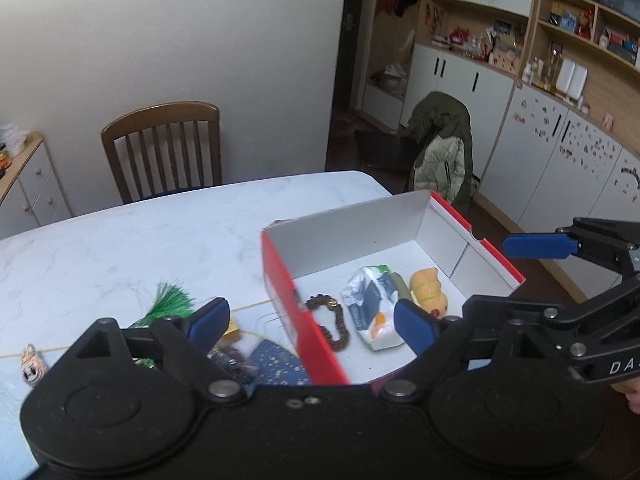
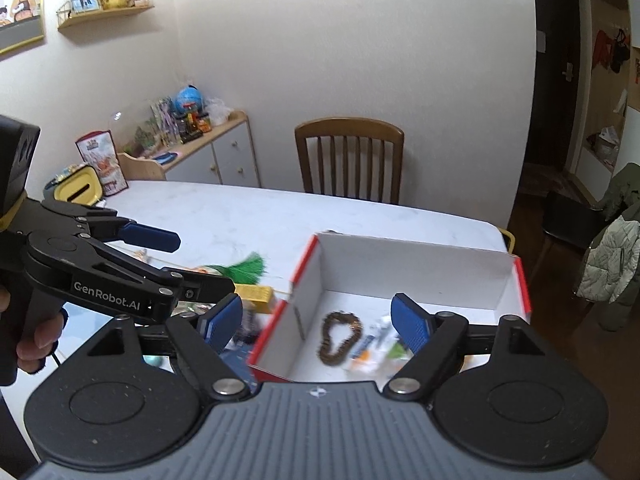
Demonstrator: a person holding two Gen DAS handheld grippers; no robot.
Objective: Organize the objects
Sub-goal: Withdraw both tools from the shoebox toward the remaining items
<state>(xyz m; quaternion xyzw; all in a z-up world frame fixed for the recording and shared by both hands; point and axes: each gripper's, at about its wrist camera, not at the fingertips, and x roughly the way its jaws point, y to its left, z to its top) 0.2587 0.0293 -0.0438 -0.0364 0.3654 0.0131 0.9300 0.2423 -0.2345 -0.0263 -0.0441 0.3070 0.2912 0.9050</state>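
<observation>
Left view shows orange toy [image 1: 429, 291] in box [image 1: 304, 332]; right view doesn't

I see the box [image 1: 400, 216] on the table [image 1: 160, 232], right of the tassel [image 1: 170, 300] and figurine [image 1: 32, 362] — inside it, bracelet [image 1: 330, 322], packet [image 1: 372, 304] and plush toy [image 1: 430, 290] lie left to right.

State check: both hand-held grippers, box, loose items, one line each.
left hand-held gripper: open, empty
right hand-held gripper: open, empty
red box: lid off, upright on table
bead bracelet: in box, flat
tissue pack: in box
orange toy: in box
green tassel: outside box, on table
</observation>
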